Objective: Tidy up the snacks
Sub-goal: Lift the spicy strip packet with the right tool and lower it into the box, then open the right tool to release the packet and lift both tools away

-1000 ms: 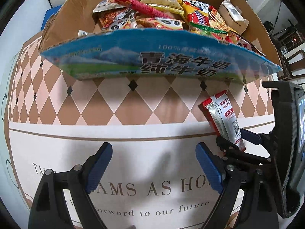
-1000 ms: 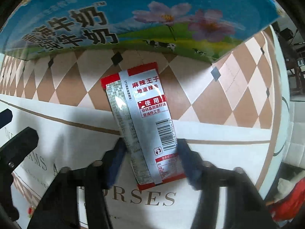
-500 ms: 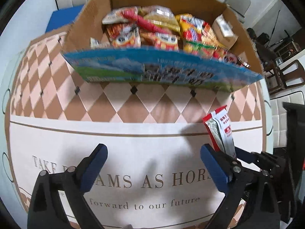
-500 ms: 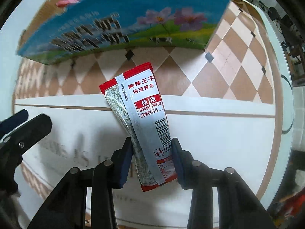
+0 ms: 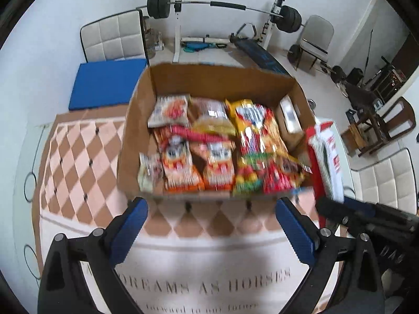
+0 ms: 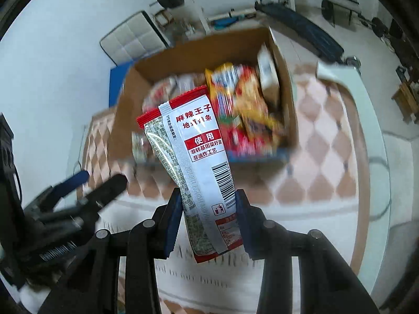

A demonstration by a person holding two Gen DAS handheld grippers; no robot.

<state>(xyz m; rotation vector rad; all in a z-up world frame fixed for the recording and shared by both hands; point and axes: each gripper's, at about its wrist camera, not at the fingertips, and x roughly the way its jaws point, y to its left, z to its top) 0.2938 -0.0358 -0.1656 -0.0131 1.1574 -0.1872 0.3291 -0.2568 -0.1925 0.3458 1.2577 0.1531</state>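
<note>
My right gripper (image 6: 208, 204) is shut on a red and white snack packet (image 6: 195, 154) and holds it upright in the air in front of the cardboard box (image 6: 290, 110). The packet also shows in the left wrist view (image 5: 327, 162), by the box's right wall. The open box (image 5: 136, 120) stands on the table and holds several colourful snack bags (image 5: 217, 151). My left gripper (image 5: 212, 217) is open and empty, above the tablecloth just short of the box's near wall.
A checked tablecloth with printed words (image 5: 78, 157) covers the table. White padded chairs (image 5: 112, 36) stand beyond it, with a blue mat (image 5: 104, 83) and a barbell rack (image 5: 222, 5) behind. Another chair (image 5: 387, 180) is at the right.
Both grippers have risen high above the table, so the box's inside now shows from above. The right gripper has lifted the packet up with it.
</note>
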